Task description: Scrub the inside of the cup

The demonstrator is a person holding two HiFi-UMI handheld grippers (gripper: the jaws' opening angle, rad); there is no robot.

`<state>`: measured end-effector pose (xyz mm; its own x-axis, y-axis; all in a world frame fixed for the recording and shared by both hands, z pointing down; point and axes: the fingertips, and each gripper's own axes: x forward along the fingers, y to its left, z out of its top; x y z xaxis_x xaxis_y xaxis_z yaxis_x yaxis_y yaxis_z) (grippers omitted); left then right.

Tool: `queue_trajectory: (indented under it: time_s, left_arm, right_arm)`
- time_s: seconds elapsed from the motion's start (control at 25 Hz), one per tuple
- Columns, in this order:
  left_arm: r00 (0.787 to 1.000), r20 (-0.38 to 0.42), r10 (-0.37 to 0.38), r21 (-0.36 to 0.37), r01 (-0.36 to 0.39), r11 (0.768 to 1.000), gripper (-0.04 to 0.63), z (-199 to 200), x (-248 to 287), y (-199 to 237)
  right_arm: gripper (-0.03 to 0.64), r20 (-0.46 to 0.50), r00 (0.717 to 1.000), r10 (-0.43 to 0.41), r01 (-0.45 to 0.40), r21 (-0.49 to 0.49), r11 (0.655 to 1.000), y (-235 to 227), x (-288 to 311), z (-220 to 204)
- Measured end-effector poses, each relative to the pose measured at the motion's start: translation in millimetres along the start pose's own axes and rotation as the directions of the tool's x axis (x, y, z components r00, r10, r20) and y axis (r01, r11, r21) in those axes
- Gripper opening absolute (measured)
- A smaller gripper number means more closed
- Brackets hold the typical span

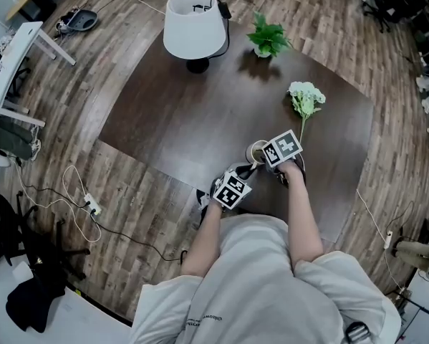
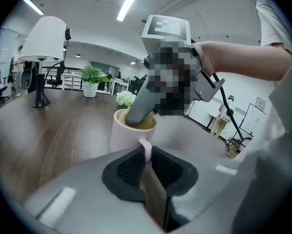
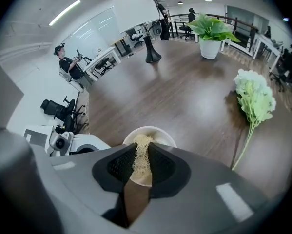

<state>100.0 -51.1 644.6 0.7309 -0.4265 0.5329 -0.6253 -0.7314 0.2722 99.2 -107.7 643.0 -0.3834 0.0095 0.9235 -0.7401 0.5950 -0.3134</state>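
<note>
The cup (image 1: pixel 257 151) stands on the dark tabletop (image 1: pixel 193 120), near the person's edge. The left gripper (image 2: pixel 146 155) pinches the cup's handle (image 2: pixel 145 146) between its 2 jaws. The right gripper (image 3: pixel 142 157) clamps a tan scrubber (image 3: pixel 143 141) (fibrous, stringy), dipping into the cup.

Your left hand-held gripper (image 2: pixel 146 160) and right hand-held gripper (image 3: pixel 141 164) are grey with black ribbed pads (image 2: pixel 128 168). Their marker cubes (image 1: pixel 282 149) carry black-and-white squares. The cup (image 2: pixel 125 139) is pale pink-white and the scrubber (image 3: pixel 143 145) straw-tan. The surface (image 1: pixel 200 120) is dark brown woodgrain. The lamp (image 1: pixel 194 24) has a white shade and a black base. The potted plant (image 1: pixel 268 38) is green in a white pot.
</note>
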Motion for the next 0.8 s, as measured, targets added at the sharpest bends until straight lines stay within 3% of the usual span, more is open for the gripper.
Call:
queue_trajectory:
  time_s: [0.4, 0.8]
  left_arm:
    - [1.000, 0.002, 0.016, 0.003, -0.016, 1.000, 0.044, 0.1, -3.5, 2.5]
    - [0.998, 0.017, 0.055, -0.025, -0.054, 0.998, 0.046, -2.4, -9.8, 16.6]
  right_arm:
    - [0.092, -0.001, 0.994, -0.106, 0.105, -0.134, 0.985, -5.8, -10.3, 7.6]
    - [0.092, -0.038, 0.991, -0.125, 0.119, -0.141, 0.983, -6.4, -12.3, -0.2]
